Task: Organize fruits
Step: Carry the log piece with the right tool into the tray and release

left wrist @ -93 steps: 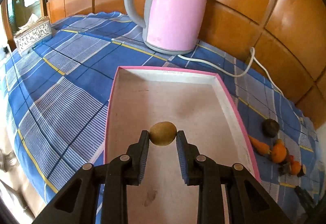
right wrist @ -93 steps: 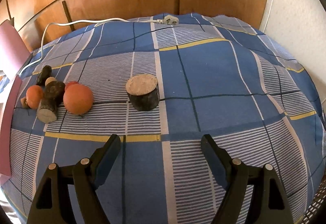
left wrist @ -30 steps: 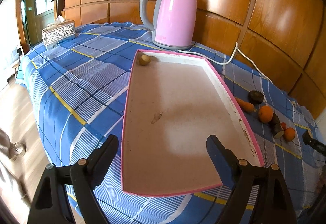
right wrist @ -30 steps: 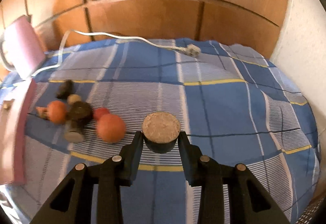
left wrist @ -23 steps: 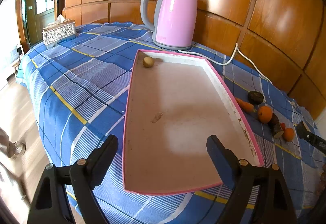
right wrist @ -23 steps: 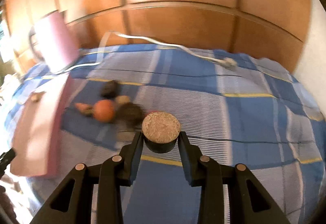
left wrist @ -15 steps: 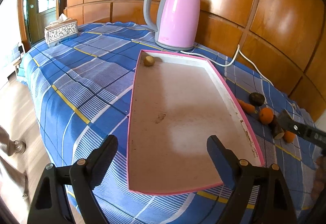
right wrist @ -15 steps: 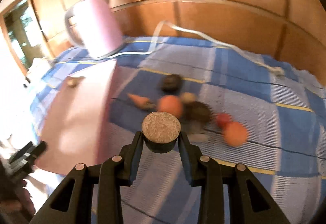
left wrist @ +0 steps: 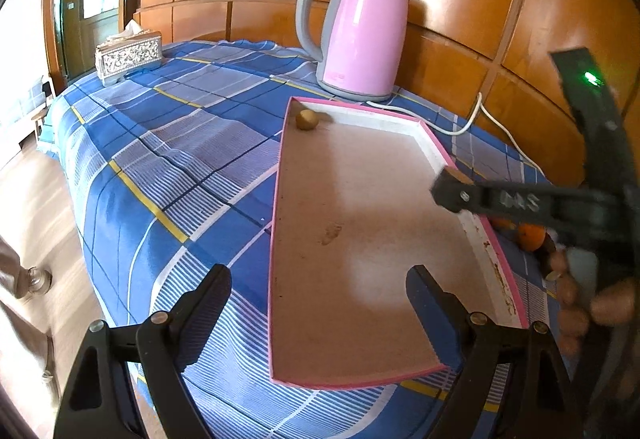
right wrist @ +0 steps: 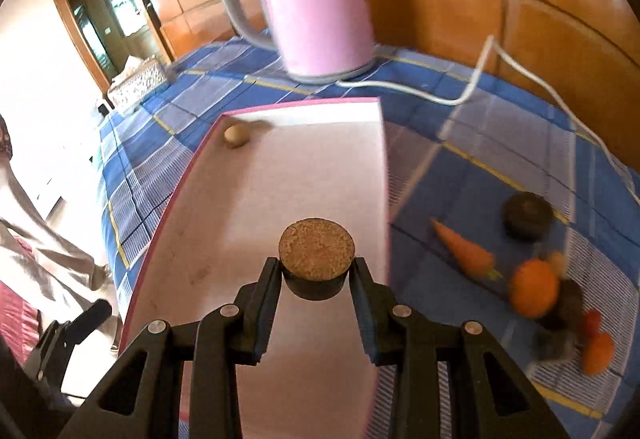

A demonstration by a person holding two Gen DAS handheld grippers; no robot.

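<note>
My right gripper [right wrist: 316, 279] is shut on a dark round fruit piece with a flat tan cut face [right wrist: 317, 249], held above the pink-rimmed tray [right wrist: 382, 175]. In the left wrist view the right gripper [left wrist: 454, 187] reaches in over the tray's right rim [left wrist: 486, 235], a hand behind it. A small brown kiwi [left wrist: 307, 119] lies in the tray's far left corner; the kiwi [right wrist: 237, 135] shows in the right wrist view too. My left gripper [left wrist: 318, 291] stands open near the tray's front end, nothing between its fingers. Right of the tray lie a carrot [right wrist: 464, 249], an orange [right wrist: 534, 287] and a dark fruit [right wrist: 528, 215].
A pink electric kettle [left wrist: 360, 39] stands behind the tray, its white cord [left wrist: 480, 119] trailing right over the blue checked cloth [left wrist: 168, 167]. A patterned tissue box [left wrist: 128, 55] sits at the far left. Wooden panels back the table. The table edge drops to the floor on the left.
My right gripper has swung left with the cut fruit piece, from the fruit pile to above the tray, and now shows in the left wrist view. The left gripper stays open and still.
</note>
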